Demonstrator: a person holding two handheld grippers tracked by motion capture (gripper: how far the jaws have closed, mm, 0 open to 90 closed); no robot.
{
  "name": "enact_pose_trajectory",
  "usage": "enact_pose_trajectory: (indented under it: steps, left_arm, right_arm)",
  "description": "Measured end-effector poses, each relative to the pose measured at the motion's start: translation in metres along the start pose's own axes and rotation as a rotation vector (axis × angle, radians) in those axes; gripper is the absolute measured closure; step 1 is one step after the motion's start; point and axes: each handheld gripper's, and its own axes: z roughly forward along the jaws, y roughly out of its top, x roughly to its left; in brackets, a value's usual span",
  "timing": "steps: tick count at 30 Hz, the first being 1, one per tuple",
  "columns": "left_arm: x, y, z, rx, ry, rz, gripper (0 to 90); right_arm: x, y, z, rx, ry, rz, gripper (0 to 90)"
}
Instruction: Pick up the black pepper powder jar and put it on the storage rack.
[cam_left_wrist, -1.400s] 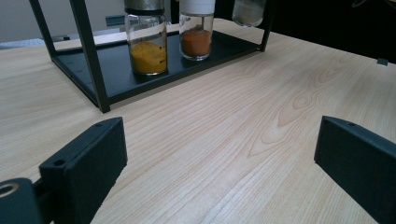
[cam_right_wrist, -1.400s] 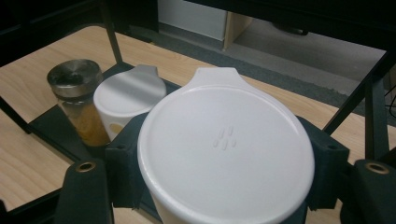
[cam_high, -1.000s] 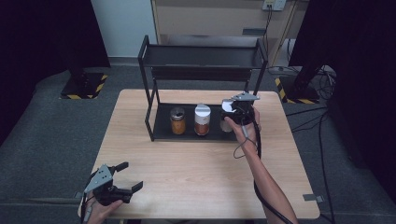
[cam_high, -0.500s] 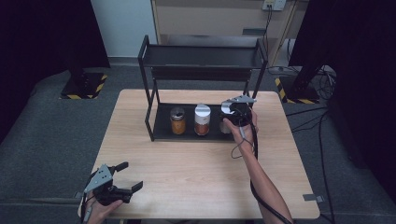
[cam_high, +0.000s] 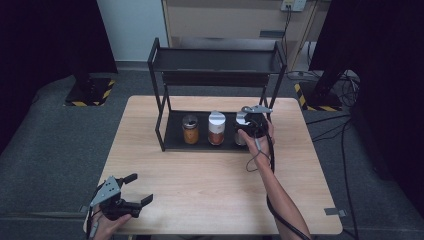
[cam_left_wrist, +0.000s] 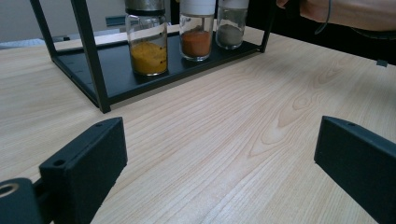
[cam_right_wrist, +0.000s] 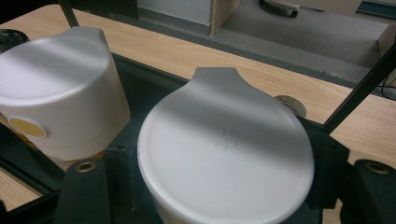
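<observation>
Right gripper sank slightly w/ grey-spice jar, jaws clamped on it; 3 jars on rack. Left gripper unmoved, open, empty.

Three jars stand in a row on the rack's bottom shelf, on the table.

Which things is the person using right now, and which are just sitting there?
In use:
- right hand-held gripper, shut on the white-capped glass jar of grey powder
- black metal two-tier rack, where that jar stands

Just sitting there:
- yellow-spice glass jar
- orange-spice glass jar with white cap
- left hand-held gripper, open, over the light wooden table
</observation>
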Motion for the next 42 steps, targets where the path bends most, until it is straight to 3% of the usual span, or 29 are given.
enact_pose_trajectory:
  steps: [21,24,28,35,42]
  left_arm:
    - [0.000,0.001,0.000,0.002,-0.001,0.005,1.6]
    - [0.000,0.000,0.000,0.001,0.000,0.003,1.6]
    - [-0.001,0.001,0.000,0.003,-0.001,0.005,1.6]
    - [-0.001,0.001,0.000,0.003,0.000,0.007,1.6]
    - [-0.001,0.001,0.000,0.002,0.000,0.007,1.5]
  right_arm:
    - [-0.002,-0.010,0.000,-0.016,0.002,0.015,30.2]
    - [0.001,-0.010,-0.003,-0.037,-0.020,0.012,24.3]
    - [-0.001,-0.005,-0.009,-0.058,-0.013,0.012,18.7]
    - [-0.013,0.007,-0.021,-0.076,0.041,0.030,9.1]
    - [-0.014,0.018,-0.037,-0.100,0.067,0.000,6.9]
